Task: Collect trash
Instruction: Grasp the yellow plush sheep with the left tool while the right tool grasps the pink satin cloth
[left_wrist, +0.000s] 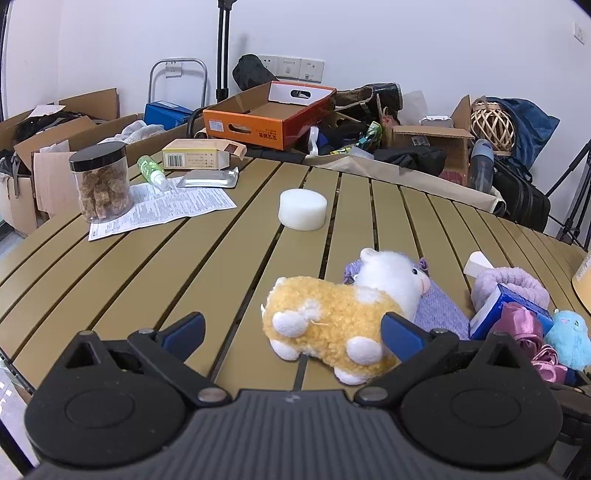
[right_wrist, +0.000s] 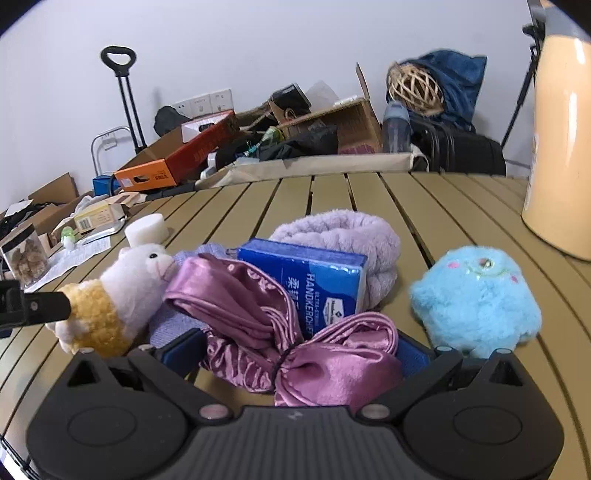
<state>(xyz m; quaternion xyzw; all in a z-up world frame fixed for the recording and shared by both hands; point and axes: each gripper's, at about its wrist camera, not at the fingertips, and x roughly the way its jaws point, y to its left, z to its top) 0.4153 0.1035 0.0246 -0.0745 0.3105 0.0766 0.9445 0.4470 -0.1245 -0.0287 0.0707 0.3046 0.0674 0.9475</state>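
**Me:** On my left gripper, the plush sheep sits between the spread fingers; bare table slats run ahead to the white foam disc.

**Partner:** And your right?

**Me:** Crowded. The pink satin scrunchie fills the right gripper, tissue pack behind, blue plush just beside.

A plain white wall closes the far side of the room. A row of 3 wall sockets is mounted low on it, and 1 further socket sits higher at the right. A slatted tan table fills the foreground. Behind its far edge, open cardboard boxes, an orange carton, a woven rattan ball and dark bags are stacked against the wall. Black tripod legs stand at the right. Lighting is even and diffuse.
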